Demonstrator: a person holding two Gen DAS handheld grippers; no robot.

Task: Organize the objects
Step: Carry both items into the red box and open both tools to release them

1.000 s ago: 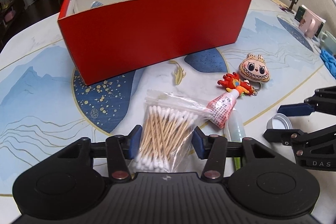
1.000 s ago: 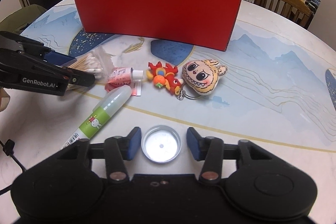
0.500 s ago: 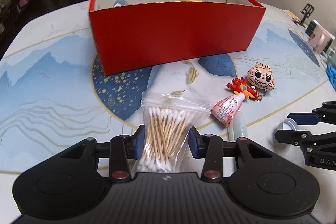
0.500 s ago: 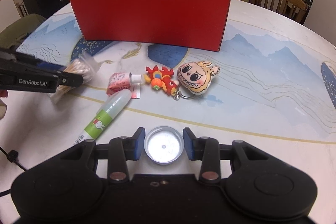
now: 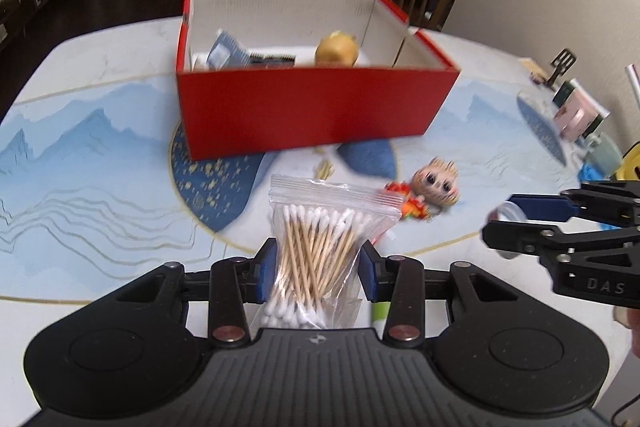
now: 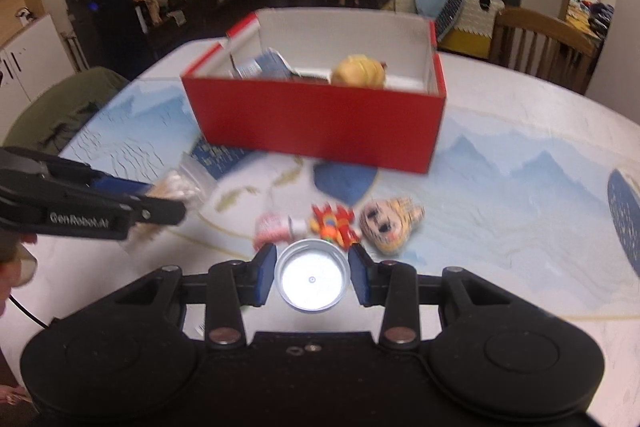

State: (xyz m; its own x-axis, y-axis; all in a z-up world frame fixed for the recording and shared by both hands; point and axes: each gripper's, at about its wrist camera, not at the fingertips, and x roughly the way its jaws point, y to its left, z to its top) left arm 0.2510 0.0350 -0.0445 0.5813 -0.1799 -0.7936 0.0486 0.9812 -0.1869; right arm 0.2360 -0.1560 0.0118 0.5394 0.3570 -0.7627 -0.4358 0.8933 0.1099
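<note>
Here, both tools are loaded above a painted tabletop.
Left gripper (image 5: pixel 317 269): black plastic frame with blue pads, clamped on a clear zip-top bag of cotton swabs (image 5: pixel 320 247); pale wooden sticks with white tips bunch between the pads, and the crinkled bag's ridged seal fans out above them, clear of the table.
Right gripper (image 6: pixel 312 277): same black frame and blue pads, closed on the sides of a round metal lid (image 6: pixel 311 277); its shallow, shiny inside faces the camera, rim threaded.
Just beyond the lid: a small red-and-white tube (image 6: pixel 276 227) lies flat beside a red rubbery dragon charm (image 6: pixel 334 227) and a flat plush face keychain (image 6: pixel 390 225) in tan with big eyes; charm and keychain sit close together, blurred.
Red box (image 6: pixel 316 123): open-topped rectangular cardboard, glossy red outside and white inside, standing farther back on the table; inside it a rounded yellow toy (image 6: pixel 360 71) and a blue-grey packet (image 6: pixel 266 65) lean near the walls.
Table (image 6: pixel 520 187): smooth, rounded, pale, printed with blue mountains, thin gold lines and dark blue speckled ovals.
Edges: a wooden chair (image 6: pixel 540 39) stands behind the table; a fingertip (image 5: pixel 634 327) shows beside the right tool's handle.
</note>
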